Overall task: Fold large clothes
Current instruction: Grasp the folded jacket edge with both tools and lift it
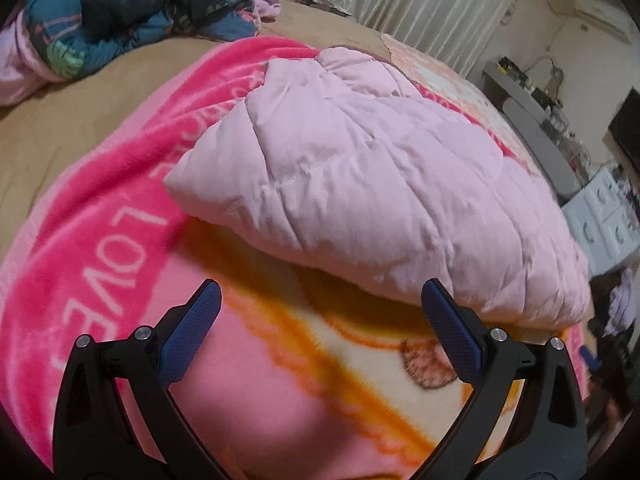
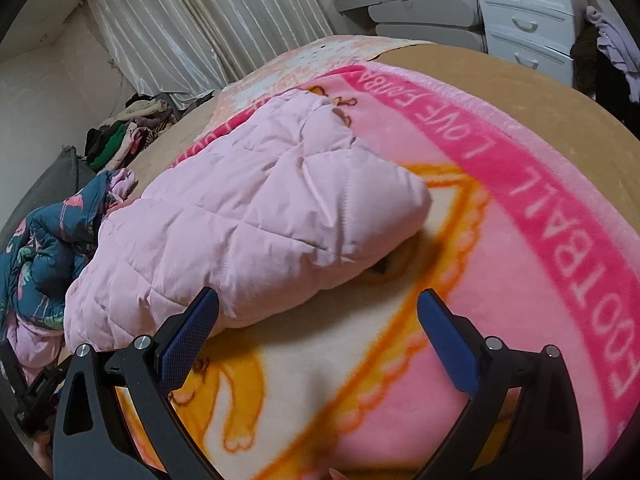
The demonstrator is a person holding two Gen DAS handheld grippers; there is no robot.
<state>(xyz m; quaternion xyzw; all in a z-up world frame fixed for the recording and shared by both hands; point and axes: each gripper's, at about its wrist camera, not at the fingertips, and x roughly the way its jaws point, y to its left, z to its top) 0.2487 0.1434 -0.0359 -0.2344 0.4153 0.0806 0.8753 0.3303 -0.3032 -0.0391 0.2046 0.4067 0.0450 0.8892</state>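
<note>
A pale pink quilted jacket (image 1: 360, 184) lies folded into a thick bundle on a pink printed blanket (image 1: 100, 248) that covers the bed. My left gripper (image 1: 320, 292) hovers open just in front of the bundle's near edge, its blue-padded fingers (image 1: 192, 328) wide apart with nothing between them. In the right wrist view the same jacket (image 2: 248, 224) sits ahead and to the left. My right gripper (image 2: 318, 300) is open too, its left finger close to the jacket's near edge, over the blanket (image 2: 540, 220).
A crumpled dark teal floral quilt (image 1: 132, 8) lies at the far side of the bed, seen also (image 2: 44, 248) at the left. A heap of clothes (image 2: 128, 128) sits by the curtains (image 2: 208, 24). White drawers (image 2: 524, 12) and a grey shelf (image 2: 420, 12) stand beyond the bed.
</note>
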